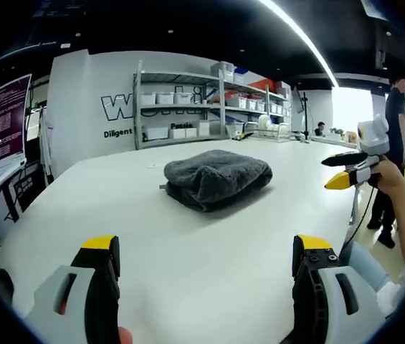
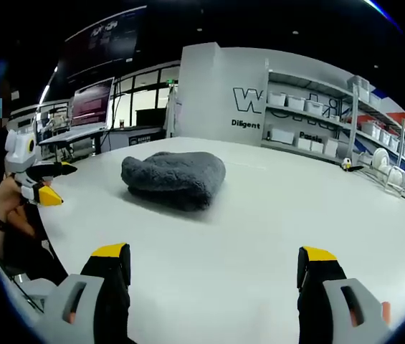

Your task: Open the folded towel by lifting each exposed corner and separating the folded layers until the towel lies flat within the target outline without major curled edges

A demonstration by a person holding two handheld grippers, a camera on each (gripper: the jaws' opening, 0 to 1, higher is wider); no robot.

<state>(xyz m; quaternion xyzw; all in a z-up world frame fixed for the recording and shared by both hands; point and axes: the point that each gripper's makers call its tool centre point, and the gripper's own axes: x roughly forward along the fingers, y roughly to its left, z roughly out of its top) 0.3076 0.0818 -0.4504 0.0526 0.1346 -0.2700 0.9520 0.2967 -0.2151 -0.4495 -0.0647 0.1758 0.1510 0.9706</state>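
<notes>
Towel (image 1: 216, 178) lay folded in a thick grey bundle near the middle of the white bench (image 1: 188, 251), seen likewise in the right gripper view (image 2: 175, 178). Bare bench surface (image 2: 274, 236) spread wide on every side of it, so each edge of the bundle stood free, well apart from the bench's rims. Along the far wall ran a long metal shelf (image 1: 202, 100) loaded with white bins, set well back from the bench; in the right gripper view it ran along the right side (image 2: 331, 122). Dark screens (image 1: 1, 122) hung off to one side beyond the bench edge. A person (image 1: 396, 143) in dark clothes stood past the far right edge in the left gripper view.

The left gripper (image 1: 206, 261) hung low over the near part of the bench, its yellow-tipped fingers (image 1: 100, 247) spread wide apart and holding nothing. The right gripper (image 2: 213, 269) did the same, fingers (image 2: 317, 258) parted wide and empty. Each gripper appeared small in the other's view, held in a hand off the bench's side: the right one (image 1: 349, 170), the left one (image 2: 44, 183), both well clear of the towel.
</notes>
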